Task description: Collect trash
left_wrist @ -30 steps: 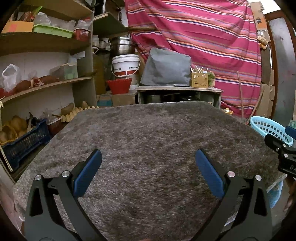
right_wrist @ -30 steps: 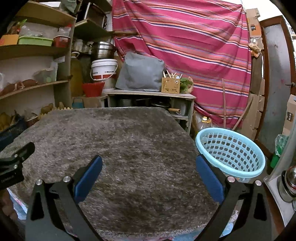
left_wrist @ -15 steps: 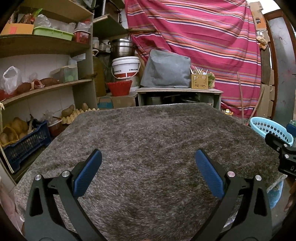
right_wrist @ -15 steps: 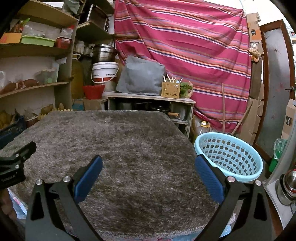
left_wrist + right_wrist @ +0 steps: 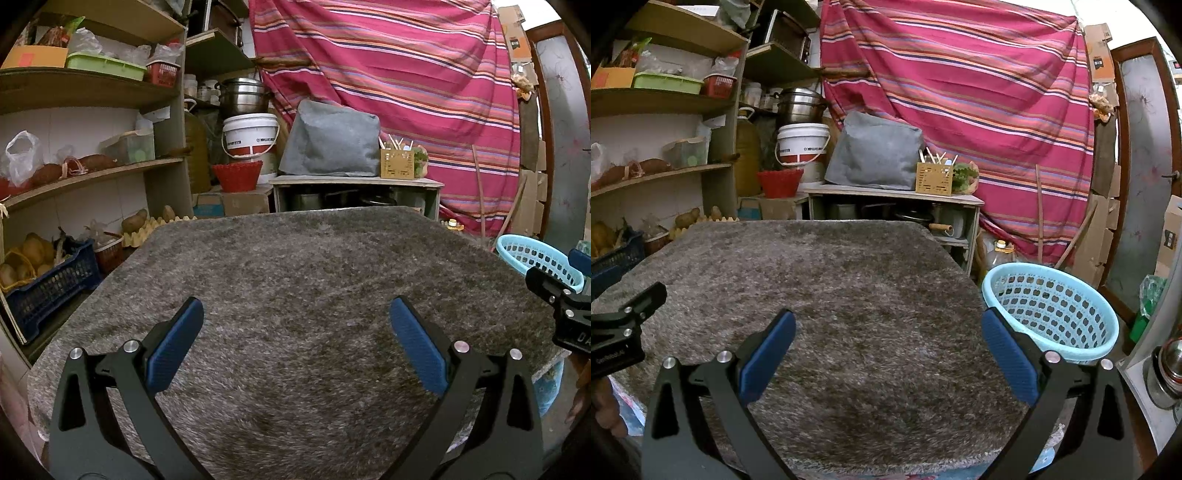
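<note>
A light blue plastic basket (image 5: pixel 1049 310) stands beside the right edge of a table covered with a grey shaggy rug (image 5: pixel 827 295); it also shows in the left wrist view (image 5: pixel 532 258). I see no trash on the rug. My left gripper (image 5: pixel 295 343) is open and empty above the near part of the rug (image 5: pixel 295 277). My right gripper (image 5: pixel 886 347) is open and empty above the rug's near right part, with the basket just right of it. Each gripper's side shows at the edge of the other's view.
Shelves (image 5: pixel 85 177) with bags, crates and produce line the left. A low cabinet (image 5: pixel 894 206) with a grey bag, a white bucket (image 5: pixel 251 136) and a red bowl stands behind the table. A striped cloth (image 5: pixel 960 92) hangs at the back. A metal pot (image 5: pixel 1171 365) sits at far right.
Both grippers have risen and tilted slightly, so the scene sits lower in both views. Both stay open and empty.
</note>
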